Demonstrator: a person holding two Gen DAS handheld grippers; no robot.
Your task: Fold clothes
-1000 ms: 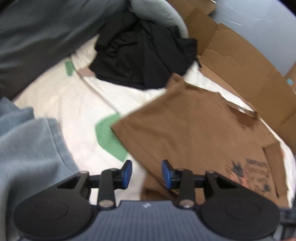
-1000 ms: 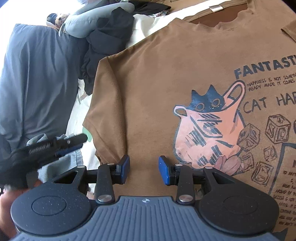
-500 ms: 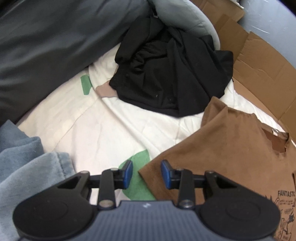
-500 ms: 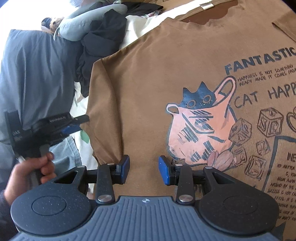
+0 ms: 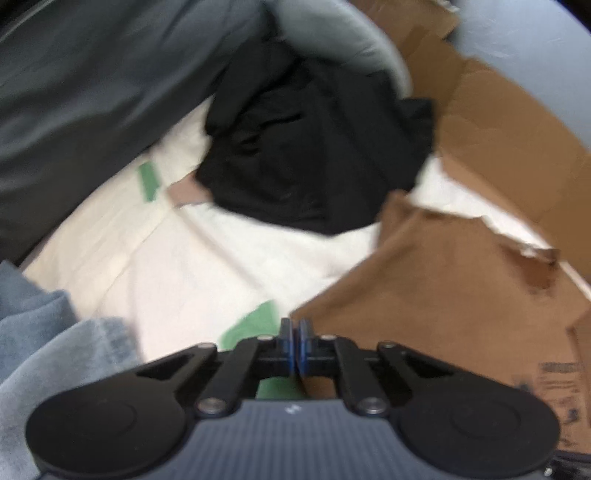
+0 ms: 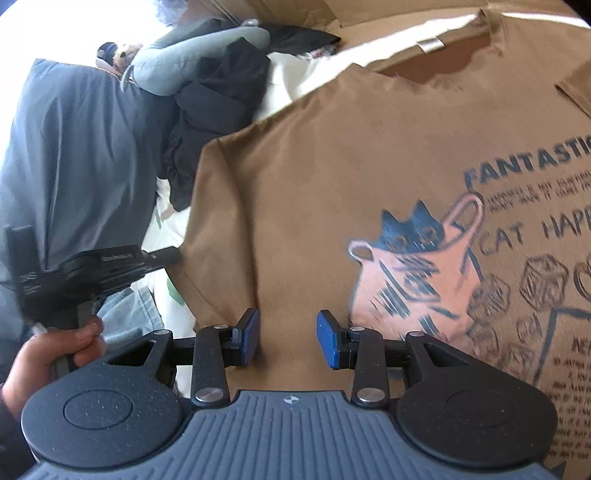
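A brown T-shirt (image 6: 332, 166) with a cat print lies flat, front up, on a white sheet (image 5: 184, 266). My left gripper (image 5: 295, 341) sits at the corner of the shirt's sleeve (image 5: 424, 295), its blue pads pressed together with the sleeve's edge at them. The picture there is blurred. In the right wrist view, the left gripper (image 6: 173, 254) touches the sleeve hem from the left. My right gripper (image 6: 288, 338) hovers over the shirt's lower left part, open, with nothing pinched between its pads.
A crumpled black garment (image 5: 314, 147) lies beyond the sleeve, below a grey neck pillow (image 5: 332, 33). Flattened cardboard (image 5: 498, 110) lines the right side. A dark grey cushion (image 5: 92, 74) and blue denim (image 5: 44, 350) sit at the left. A hand (image 6: 48, 354) holds the left gripper.
The left gripper's pads have come together at the sleeve corner; earlier they stood apart. Its view has shifted slightly. The right gripper has stayed open over the shirt.
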